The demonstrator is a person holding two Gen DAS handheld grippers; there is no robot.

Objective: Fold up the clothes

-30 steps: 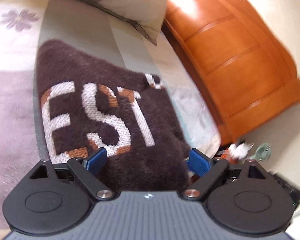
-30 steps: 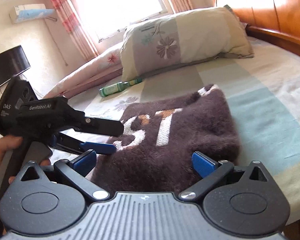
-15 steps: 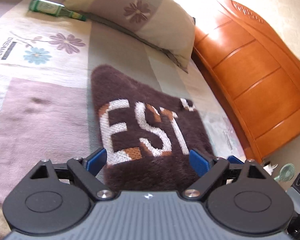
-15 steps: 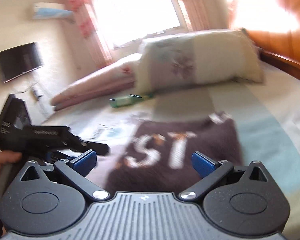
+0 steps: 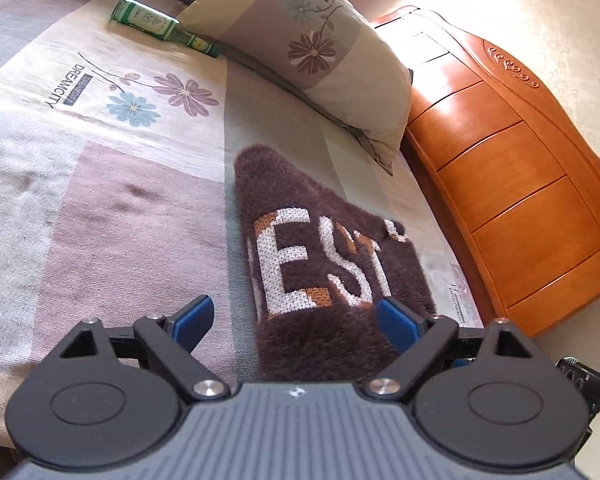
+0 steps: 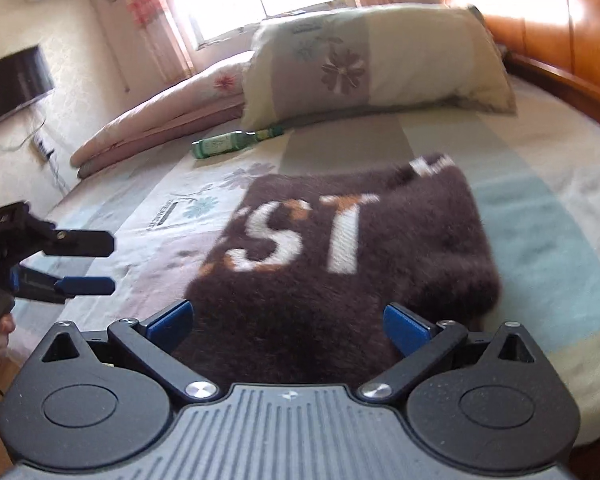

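The left claw (image 5: 296,320) swings off the folded sweater (image 5: 332,264), now hanging beside its left edge over the bed (image 5: 100,220).

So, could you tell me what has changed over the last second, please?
The left tongs have drawn back off the folded brown sweater towards its left edge; the right tongs pulled back slightly. Both stayed open, holding nothing. The sweater, pillow and green bottle have not moved.

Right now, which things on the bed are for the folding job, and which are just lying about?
For the job:
- brown fuzzy sweater, folded
- left hand-held gripper, open
- right hand-held gripper, open

Just lying about:
- green bottle
- flowered pillow
- pink folded quilt
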